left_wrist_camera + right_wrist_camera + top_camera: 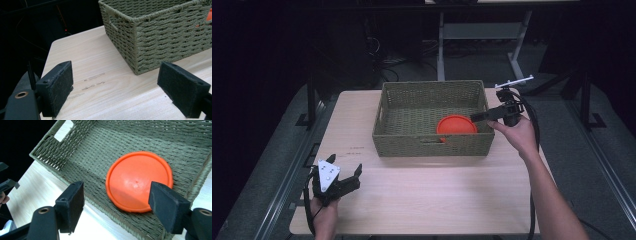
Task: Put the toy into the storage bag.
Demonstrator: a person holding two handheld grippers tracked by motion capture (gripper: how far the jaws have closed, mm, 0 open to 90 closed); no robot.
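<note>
From above, my right gripper (477, 117) reaches over the right end of the woven basket (432, 142), its fingers spread wide with nothing between them. The orange disc (456, 125) lies flat on the basket floor in the near right corner, just beside the front wall. Looking along my right fingers (71, 205), I see the whole disc clear of the pads, which the high view half hides behind the front rim.

My left gripper (343, 175) rests at the near left corner of the table (422, 195), fingers (58, 85) wide and empty. Its view shows the basket's corner and side handle slot. Bare table lies between the basket and me.
</note>
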